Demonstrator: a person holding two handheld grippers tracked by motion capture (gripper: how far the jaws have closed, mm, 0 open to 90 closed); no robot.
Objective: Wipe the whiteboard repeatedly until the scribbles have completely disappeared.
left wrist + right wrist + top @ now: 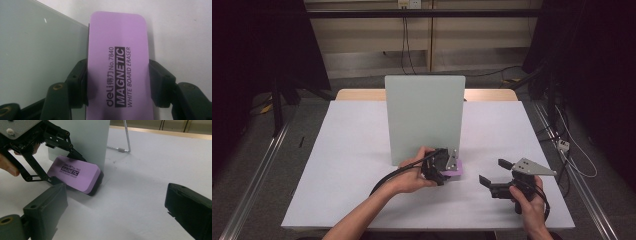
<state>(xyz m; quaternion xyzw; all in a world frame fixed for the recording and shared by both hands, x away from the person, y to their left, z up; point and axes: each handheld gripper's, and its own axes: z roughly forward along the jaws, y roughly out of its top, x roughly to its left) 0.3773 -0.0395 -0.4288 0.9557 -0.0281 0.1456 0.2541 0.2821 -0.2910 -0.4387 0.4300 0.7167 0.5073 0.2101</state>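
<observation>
A purple magnetic whiteboard eraser (117, 65) sits between the black pads (160, 85) of my left gripper (441, 169), which is shut on its long sides. The eraser (75, 173) is tilted, with its far end down on the white table (352, 150) right at the foot of the upright pale green whiteboard (424, 117). I cannot tell whether it touches the board. My right gripper (493, 171) stays to the right above the table, open, with nothing between its jaws. It looks toward the left gripper (64, 167) and the eraser (455, 168).
The whiteboard (82, 137) stands mid-table on a thin metal leg (127, 137) behind it. White table surface lies to the left and right of the board. Dark frames and cables run along the floor at both sides.
</observation>
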